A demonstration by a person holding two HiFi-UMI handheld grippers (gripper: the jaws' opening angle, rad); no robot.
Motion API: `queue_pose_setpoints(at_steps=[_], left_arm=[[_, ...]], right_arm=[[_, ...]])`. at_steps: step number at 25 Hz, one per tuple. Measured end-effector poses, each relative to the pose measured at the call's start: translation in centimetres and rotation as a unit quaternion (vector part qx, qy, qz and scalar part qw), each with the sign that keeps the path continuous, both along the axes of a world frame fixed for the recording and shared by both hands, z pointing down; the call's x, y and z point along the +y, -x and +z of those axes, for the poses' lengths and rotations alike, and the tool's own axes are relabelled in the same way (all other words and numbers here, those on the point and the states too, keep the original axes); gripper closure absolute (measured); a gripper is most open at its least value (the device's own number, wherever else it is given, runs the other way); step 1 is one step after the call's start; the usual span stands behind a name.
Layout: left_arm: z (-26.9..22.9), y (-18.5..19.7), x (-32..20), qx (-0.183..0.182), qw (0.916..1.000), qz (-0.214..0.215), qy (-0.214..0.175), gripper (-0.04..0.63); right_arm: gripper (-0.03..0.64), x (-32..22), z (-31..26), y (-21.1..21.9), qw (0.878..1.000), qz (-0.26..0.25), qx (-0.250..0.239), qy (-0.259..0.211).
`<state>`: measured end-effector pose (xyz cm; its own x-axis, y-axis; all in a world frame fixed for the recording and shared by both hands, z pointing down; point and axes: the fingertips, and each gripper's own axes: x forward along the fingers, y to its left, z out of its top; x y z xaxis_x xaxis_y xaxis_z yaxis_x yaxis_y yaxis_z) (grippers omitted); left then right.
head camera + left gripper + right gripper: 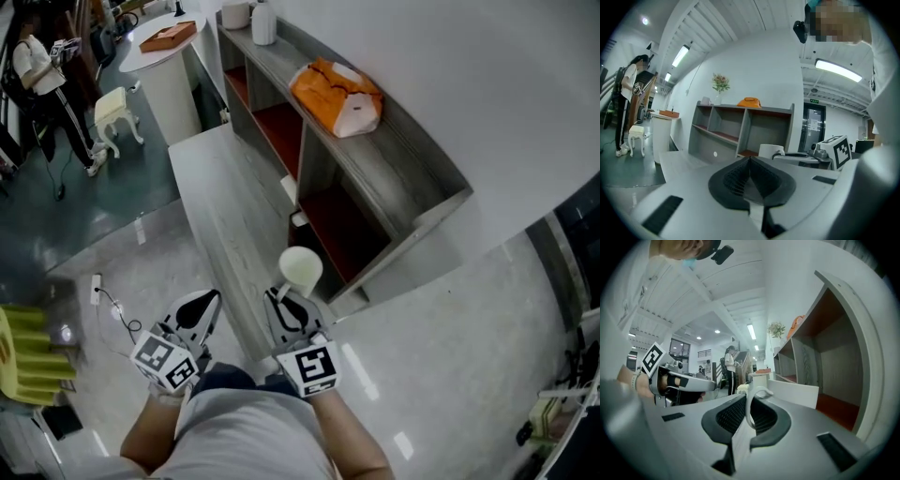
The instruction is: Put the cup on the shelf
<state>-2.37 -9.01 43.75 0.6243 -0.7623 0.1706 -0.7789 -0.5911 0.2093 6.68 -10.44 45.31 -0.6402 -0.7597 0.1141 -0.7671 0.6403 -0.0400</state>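
Observation:
A white cup (301,269) hangs in front of the lower right compartment of the grey shelf (384,159). My right gripper (286,300) is shut on the cup's handle (753,404), and the cup body (797,392) stands beyond the jaws in the right gripper view. To the left of it my left gripper (202,305) is shut with nothing between its jaws. In the left gripper view the cup (769,151) shows at the right, before the shelf (740,126).
An orange bag (337,94) lies on the shelf top, with white vessels (263,23) at its far end. A low grey platform (225,206) runs along the shelf front. A round white table (164,52), a stool (112,108) and a person (42,75) are far left.

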Motion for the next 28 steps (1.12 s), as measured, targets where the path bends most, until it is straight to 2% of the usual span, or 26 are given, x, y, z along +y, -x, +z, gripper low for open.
queue_pose_setpoints(at_steps=[7, 16, 28], left_arm=[[-0.9, -0.9, -1.8, 0.004, 1.0, -0.008, -0.002, 0.578], [-1.0, 1.0, -6.3, 0.005, 1.0, -0.001, -0.003, 0.578], [-0.5, 3.1, -11.6, 0.001, 0.9999, 0.011, 0.005, 0.578]], right_arm=[[0.583, -5.0, -1.4, -1.3, 0.999, 0.038, 0.001, -0.011], [0.582, -11.9, -2.3, -1.9, 0.994, 0.106, 0.021, -0.024], [0.581, -19.4, -1.0, -4.8, 0.982, 0.185, 0.038, -0.01]])
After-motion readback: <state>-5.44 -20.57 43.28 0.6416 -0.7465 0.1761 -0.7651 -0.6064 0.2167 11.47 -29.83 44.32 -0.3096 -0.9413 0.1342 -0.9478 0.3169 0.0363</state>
